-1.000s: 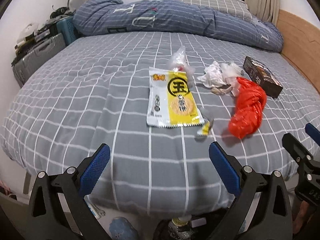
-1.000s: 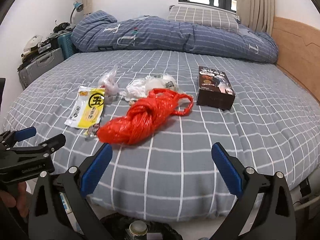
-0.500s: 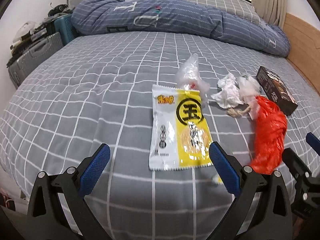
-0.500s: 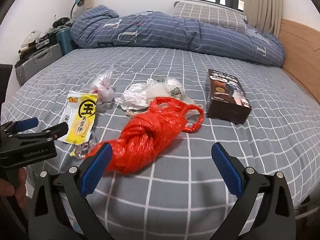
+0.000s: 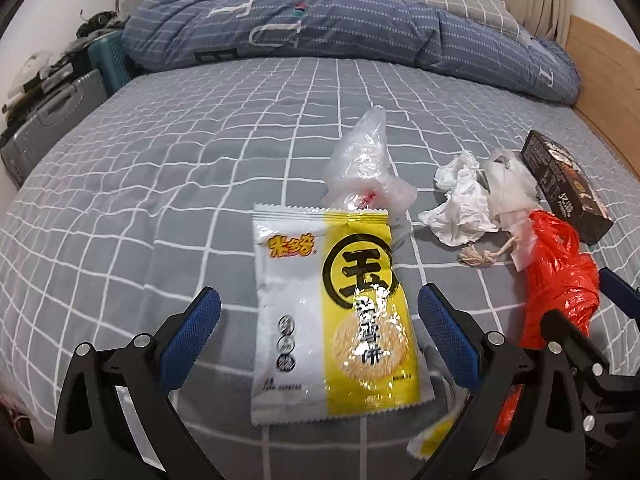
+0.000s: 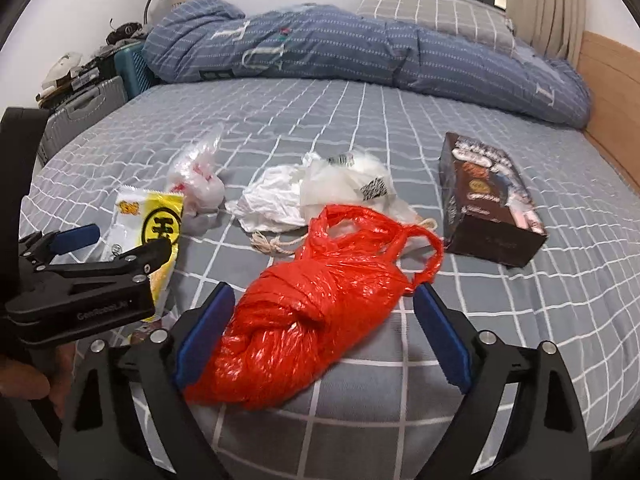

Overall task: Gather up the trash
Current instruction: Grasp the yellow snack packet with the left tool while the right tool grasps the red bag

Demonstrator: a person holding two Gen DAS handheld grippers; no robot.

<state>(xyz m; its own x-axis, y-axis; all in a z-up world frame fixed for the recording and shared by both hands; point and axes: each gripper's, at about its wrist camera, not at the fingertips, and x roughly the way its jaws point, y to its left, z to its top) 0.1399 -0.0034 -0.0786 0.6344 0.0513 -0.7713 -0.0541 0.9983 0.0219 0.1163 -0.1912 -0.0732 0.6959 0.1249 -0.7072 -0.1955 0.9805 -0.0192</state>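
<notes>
On the grey checked bed lies a yellow and white snack packet (image 5: 332, 320), flat between the fingers of my left gripper (image 5: 318, 312), which is open and not pressing it. A knotted red plastic bag (image 6: 320, 312) sits between the fingers of my right gripper (image 6: 324, 300), whose jaws are closing; the pads stand beside the bag without squeezing it. Behind them are a clear plastic bag (image 5: 364, 168), crumpled white paper and plastic (image 6: 280, 200), a bit of string (image 5: 480, 256) and a dark brown box (image 6: 488, 200). A small yellow wrapper (image 5: 432, 436) lies by the left gripper's right finger.
A rolled blue striped duvet (image 6: 320, 52) and a checked pillow (image 6: 432, 12) lie across the far side of the bed. A wooden headboard (image 6: 608, 80) runs along the right. A grey suitcase (image 5: 48, 124) and clutter stand off the left edge. A hand (image 6: 24, 384) holds the left gripper.
Both grippers have moved forward and slightly down over the bed. The snack packet now lies between the left fingers and the red bag between the right fingers, which have narrowed a little.
</notes>
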